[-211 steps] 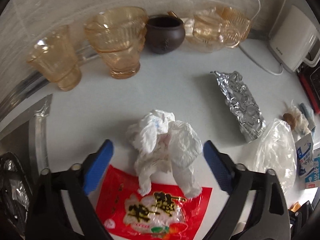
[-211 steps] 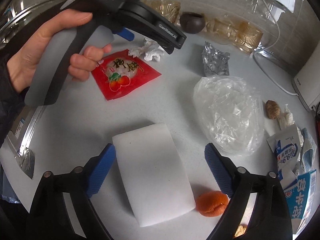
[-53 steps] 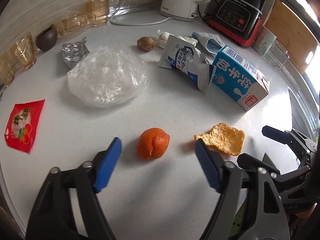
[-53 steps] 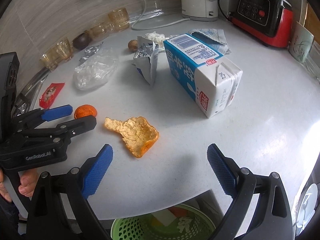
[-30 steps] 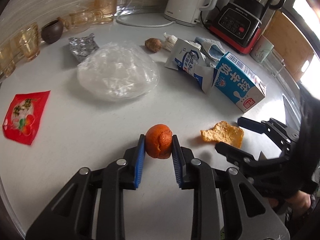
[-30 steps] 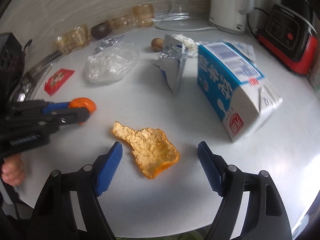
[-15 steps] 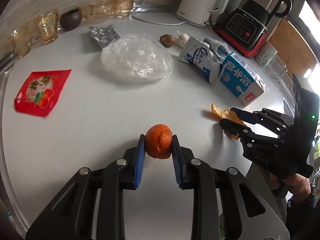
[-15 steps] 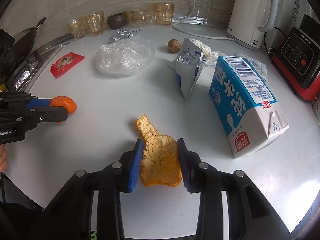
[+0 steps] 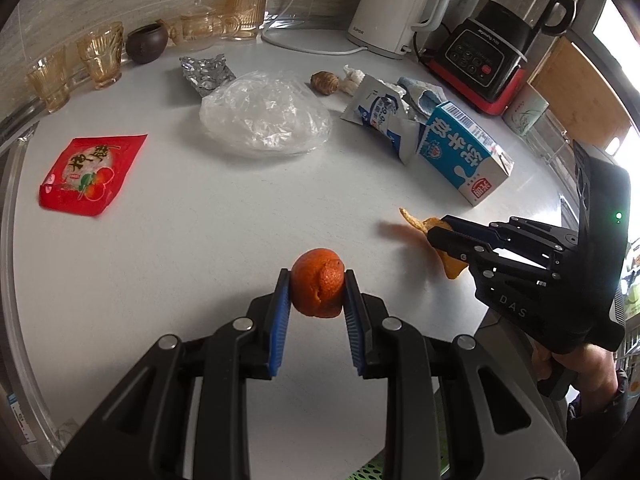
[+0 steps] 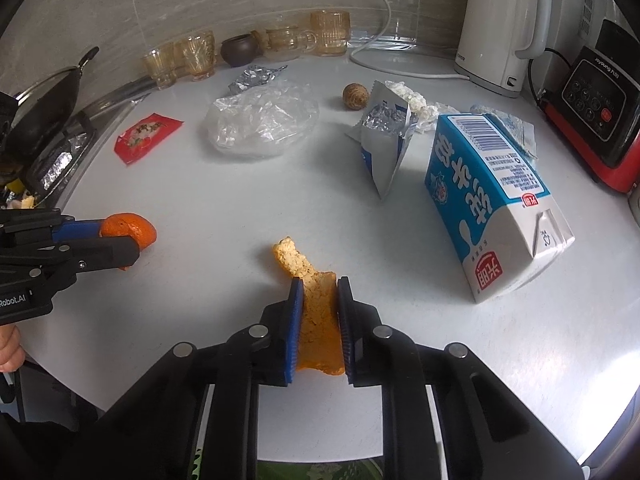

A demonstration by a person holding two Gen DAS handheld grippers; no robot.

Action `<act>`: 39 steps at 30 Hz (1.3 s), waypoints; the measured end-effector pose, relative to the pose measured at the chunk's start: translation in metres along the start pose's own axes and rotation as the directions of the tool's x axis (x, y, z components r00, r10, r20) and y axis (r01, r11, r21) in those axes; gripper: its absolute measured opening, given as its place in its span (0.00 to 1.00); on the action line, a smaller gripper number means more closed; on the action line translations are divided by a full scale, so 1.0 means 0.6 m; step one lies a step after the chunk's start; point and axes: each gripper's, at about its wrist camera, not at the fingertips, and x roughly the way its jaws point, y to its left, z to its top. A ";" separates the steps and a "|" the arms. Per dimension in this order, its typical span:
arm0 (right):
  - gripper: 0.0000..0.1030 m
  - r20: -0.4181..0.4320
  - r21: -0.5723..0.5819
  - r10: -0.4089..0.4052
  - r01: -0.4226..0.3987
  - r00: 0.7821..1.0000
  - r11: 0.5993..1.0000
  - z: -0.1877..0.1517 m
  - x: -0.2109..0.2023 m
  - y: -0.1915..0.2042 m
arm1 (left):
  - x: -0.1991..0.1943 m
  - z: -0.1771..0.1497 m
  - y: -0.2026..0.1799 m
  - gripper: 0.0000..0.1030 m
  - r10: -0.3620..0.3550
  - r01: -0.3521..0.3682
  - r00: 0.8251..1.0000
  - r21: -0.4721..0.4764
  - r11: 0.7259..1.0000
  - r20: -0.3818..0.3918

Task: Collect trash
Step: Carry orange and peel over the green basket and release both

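White countertop (image 9: 168, 240): holds everything below, wall along its far edge. White electric kettle (image 10: 500, 24): upright at the back, cord trailing across the counter. Black and red blender base (image 9: 480, 56): right of the kettle. Blue and white milk carton (image 10: 496, 204): lying on its side, right of centre. Clear plastic bag (image 9: 264, 116): crumpled heap, mid-counter. Opened blue and white pouch (image 10: 384, 140): foil-lined mouth gaping, just left of the carton. Red snack wrapper (image 9: 88, 172): flat, near the counter's left edge, well apart from the rest. Amber glass cups (image 9: 100, 54): ranged along the wall with a small dark brown pot (image 9: 146, 42) among them. Crumpled foil wrapper (image 9: 206, 72): touching the far side of the plastic bag. Right gripper (image 10: 318, 320): jaws have just been closing and now press both sides of a piece of orange peel (image 10: 316, 312), pith side up, its far tip sticking out beyond the blue pads (whether it is off the counter cannot be told). Left gripper (image 9: 316, 312): narrowed onto a small orange peel ball (image 9: 318, 282), pads touching both its flanks, held near the front of the counter. Brown round nut-like lump (image 9: 324, 80): beside the pouch, at the back. Green basket (image 9: 372, 468): only a sliver shows below the counter's front edge.
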 end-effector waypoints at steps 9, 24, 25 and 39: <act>0.17 0.035 -0.029 0.028 -0.027 0.999 0.999 -0.026 -0.099 0.021 | -0.044 -0.028 -0.048 0.25 -0.023 0.023 1.000 0.030 0.999 -0.005; 0.17 0.049 0.014 0.086 -0.087 0.995 0.996 -0.185 -0.282 0.001 | -0.122 -0.167 -0.217 0.25 -0.075 0.077 0.996 0.035 0.996 -0.055; 0.17 0.055 0.011 0.092 -0.093 0.994 0.996 -0.194 -0.291 -0.003 | -0.122 -0.173 -0.226 0.25 -0.064 0.066 0.996 0.031 0.997 -0.056; 0.17 0.075 -0.037 0.125 -0.122 0.989 0.992 -0.240 -0.339 -0.038 | -0.124 -0.240 -0.299 0.25 -0.018 0.016 0.997 -0.029 0.999 -0.068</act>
